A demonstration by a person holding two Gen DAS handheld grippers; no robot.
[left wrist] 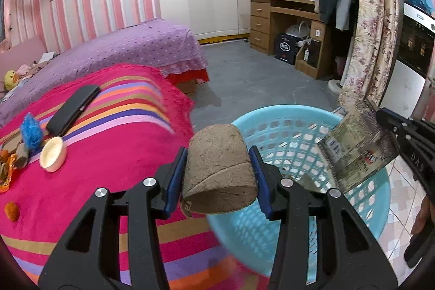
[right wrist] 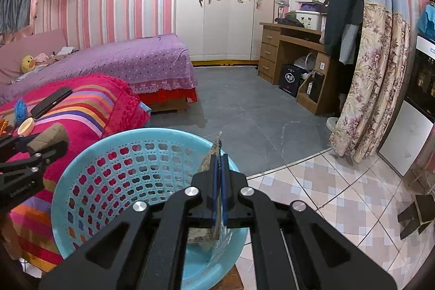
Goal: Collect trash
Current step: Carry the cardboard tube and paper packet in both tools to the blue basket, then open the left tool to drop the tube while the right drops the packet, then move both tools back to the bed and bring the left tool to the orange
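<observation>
Brown cardboard roll (left wrist: pixel 218 170) sits clamped between the blue pads of the left gripper (left wrist: pixel 218 173) in the left wrist view — fingers (left wrist: pixel 174 178) partly apart, pressing on both sides of it. Just beyond and to the right of the fingers is a blue plastic basket (left wrist: pixel 375 197) w/ a lattice wall; the roll hangs over its near-left rim. Right of the fingers, above the basket, the right gripper (left wrist: pixel 380 118) holds a flat printed wrapper (left wrist: pixel 356 148). Left of the fingers, on a pink striped blanket (left wrist: pixel 114 159): a white round lid (left wrist: pixel 53 154), a black flat case (left wrist: pixel 73 109), a blue fuzzy scrap (left wrist: pixel 31 131), an orange bit (left wrist: pixel 12 211).

Right wrist view — right gripper (right wrist: pixel 219 154) fingers (right wrist: pixel 225 181) closed tight on the wrapper (right wrist: pixel 214 151), seen edge-on, sticking out past the tips and below them. It sits over the far-right part of the basket (right wrist: pixel 81 181), which is directly beneath and ahead. Left of the fingers, the left gripper (right wrist: pixel 46 139) carries the roll (right wrist: pixel 50 139) at the basket's left edge, over the blanket (right wrist: pixel 89 110). Lid (right wrist: pixel 25 127) and case (right wrist: pixel 50 102) lie further left.
</observation>
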